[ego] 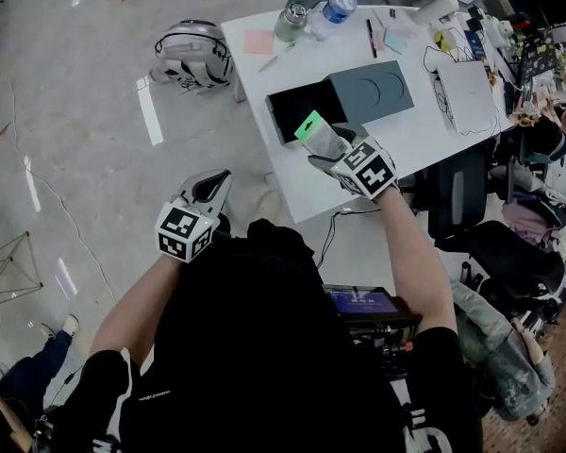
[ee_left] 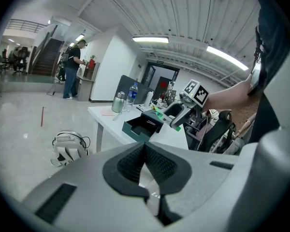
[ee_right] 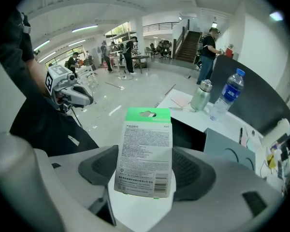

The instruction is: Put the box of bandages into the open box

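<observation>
Pinches the box of bandages [ee_right: 145,151] in the right gripper [ego: 324,147] near the open box [ego: 281,121] for insertion; holds the left gripper [ee_left: 146,151] pressed together, idle.

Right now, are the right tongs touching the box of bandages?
Touching. The right gripper view shows the box of bandages upright between the right tongs, with both dark pads closed against its edges.

Closed left tongs [ego: 210,187] hang back; outstretched right tongs [ego: 326,145] clamp the bandage box [ee_right: 145,151].
</observation>
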The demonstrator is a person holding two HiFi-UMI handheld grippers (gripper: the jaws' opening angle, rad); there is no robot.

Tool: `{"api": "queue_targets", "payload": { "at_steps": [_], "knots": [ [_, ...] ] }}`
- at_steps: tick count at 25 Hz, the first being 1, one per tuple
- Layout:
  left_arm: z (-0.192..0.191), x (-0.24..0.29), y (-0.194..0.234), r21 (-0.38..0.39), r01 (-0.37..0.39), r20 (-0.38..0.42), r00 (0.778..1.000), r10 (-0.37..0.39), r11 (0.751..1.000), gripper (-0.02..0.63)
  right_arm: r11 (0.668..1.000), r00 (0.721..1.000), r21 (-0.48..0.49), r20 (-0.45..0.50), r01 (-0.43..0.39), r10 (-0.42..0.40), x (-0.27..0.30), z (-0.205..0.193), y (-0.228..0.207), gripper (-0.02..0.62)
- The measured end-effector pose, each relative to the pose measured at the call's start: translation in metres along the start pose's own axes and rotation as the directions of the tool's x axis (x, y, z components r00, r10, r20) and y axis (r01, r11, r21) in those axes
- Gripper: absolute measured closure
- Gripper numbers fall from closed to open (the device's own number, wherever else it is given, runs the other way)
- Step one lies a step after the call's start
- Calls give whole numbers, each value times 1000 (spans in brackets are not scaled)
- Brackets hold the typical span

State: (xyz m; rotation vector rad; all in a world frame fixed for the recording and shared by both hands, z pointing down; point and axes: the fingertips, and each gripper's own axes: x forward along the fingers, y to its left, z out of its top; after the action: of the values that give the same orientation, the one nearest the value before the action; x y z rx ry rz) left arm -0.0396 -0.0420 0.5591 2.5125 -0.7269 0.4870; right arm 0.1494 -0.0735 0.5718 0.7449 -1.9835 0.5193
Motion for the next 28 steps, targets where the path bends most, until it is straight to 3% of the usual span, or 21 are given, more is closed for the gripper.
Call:
{"api": "queue_targets", "payload": {
  "at_steps": [7, 11, 18, 26, 28],
  "knots": [
    [-9, -8, -5, -30, -55, 12, 998, 56, 998, 598, 990, 999, -138, -43, -26, 20, 3, 10, -12, 230],
    [-10, -15, -4, -48, -90, 26, 995, 91, 995, 598, 966, 995, -256, -95, -25, 1, 9, 18, -25, 230],
    [-13, -29, -7, -82, -155, 54, 986, 159, 985, 598, 856, 974, -511, -221, -79, -42, 32, 18, -42, 230],
    [-20, -46, -10, -101, -225, 55, 971, 231, 969, 598, 703, 944, -680, -327, -206, -39, 55, 21, -55, 230],
    [-21, -50, -10, -110, -243, 58, 966, 251, 964, 598, 678, 932, -693, -360, -245, -31, 61, 20, -59, 230]
  ]
}}
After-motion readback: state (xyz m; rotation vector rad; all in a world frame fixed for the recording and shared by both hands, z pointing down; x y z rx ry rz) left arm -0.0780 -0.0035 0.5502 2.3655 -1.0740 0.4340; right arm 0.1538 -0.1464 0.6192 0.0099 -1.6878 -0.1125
